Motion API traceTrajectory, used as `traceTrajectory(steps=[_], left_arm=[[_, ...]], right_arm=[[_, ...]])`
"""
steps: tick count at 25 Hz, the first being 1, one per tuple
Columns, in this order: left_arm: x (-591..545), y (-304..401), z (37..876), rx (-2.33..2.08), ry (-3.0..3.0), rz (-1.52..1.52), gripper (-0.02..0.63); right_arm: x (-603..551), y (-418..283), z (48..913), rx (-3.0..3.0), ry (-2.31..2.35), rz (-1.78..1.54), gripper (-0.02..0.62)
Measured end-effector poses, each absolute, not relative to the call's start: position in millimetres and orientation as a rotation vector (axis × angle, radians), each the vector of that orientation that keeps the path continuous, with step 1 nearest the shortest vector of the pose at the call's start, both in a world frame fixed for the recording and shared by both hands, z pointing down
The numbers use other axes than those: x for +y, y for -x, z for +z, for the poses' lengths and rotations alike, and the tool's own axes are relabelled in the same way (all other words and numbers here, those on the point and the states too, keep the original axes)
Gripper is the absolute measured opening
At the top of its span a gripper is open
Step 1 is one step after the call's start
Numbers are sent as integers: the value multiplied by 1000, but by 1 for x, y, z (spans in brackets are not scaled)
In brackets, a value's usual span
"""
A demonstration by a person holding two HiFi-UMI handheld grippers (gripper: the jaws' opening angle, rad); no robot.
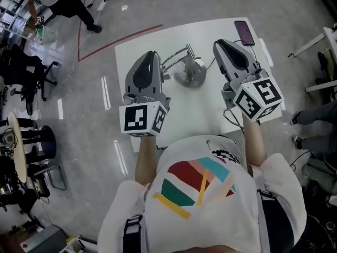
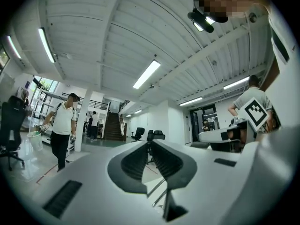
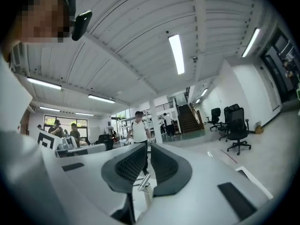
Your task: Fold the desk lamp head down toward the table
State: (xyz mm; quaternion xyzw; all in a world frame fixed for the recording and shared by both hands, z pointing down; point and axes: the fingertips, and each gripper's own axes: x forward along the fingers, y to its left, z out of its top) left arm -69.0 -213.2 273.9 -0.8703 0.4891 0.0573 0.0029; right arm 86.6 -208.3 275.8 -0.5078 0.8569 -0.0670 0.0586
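Overhead, the desk lamp (image 1: 190, 71) sits on the white table (image 1: 202, 109), between and below both grippers. Only the gripper views show the jaws. The left gripper (image 2: 150, 145) and right gripper (image 3: 147, 148) each stand narrowly apart and empty, with lamp rods glimpsed beneath.

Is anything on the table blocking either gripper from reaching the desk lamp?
Nothing visible does: the desk lamp stands clear between the left gripper and right gripper, and the phone lies off at the far corner.
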Motion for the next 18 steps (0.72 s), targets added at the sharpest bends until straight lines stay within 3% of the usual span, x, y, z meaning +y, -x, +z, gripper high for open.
traceTrajectory(steps=[18], left_arm=[[-200,68,291,1585,2700,96,60]], right_arm=[[-193,-65,309,2604,1578,-254,20]])
